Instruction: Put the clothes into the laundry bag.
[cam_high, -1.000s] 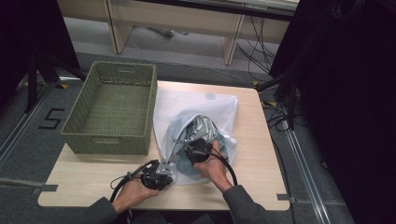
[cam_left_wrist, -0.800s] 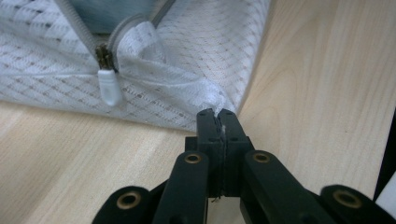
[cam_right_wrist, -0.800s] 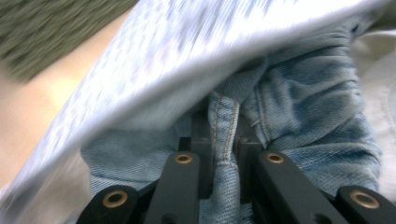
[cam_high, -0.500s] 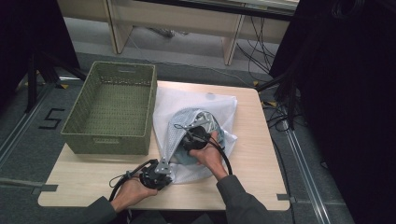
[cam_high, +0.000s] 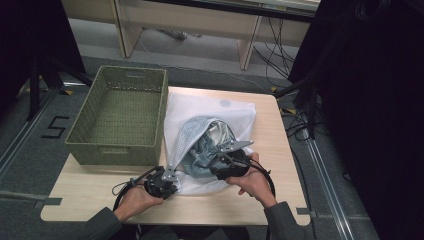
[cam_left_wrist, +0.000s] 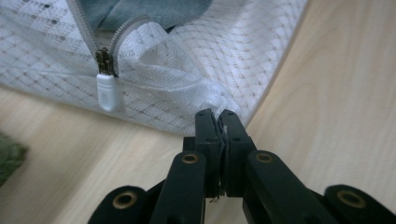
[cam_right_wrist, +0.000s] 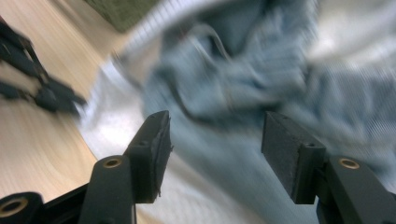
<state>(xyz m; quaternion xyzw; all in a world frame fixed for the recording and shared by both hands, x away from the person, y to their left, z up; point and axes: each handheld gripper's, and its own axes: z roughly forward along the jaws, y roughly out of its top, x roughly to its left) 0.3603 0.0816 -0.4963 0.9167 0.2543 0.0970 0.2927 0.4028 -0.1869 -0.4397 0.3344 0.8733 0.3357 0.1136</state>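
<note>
Centrally on the wooden table we see a white mesh laundry bag, its zipped mouth gaping toward the person, with grey-blue clothing bunched inside the opening. In the left gripper view the zipper's white pull tab hangs at the end of the open teeth, at about 10 o'clock from the jaws. We hold the left gripper at the bag's near corner, at roughly 7 o'clock from the clothing, and its 2 jaws are clenched on a pinch of the white mesh edge, the fabric puckering up right at the tips. Our right gripper sits over the mouth of the bag at about 4 o'clock from the clothing; its jaws have just been opening and now stand well apart, with the blurred grey-blue fabric behind the gap but neither pad pressing on it. Beyond the bag, at 10 o'clock, a green woven basket stands on the table's left part, just beside the bag. Both forearms come in from 6 o'clock in the high view.
</note>
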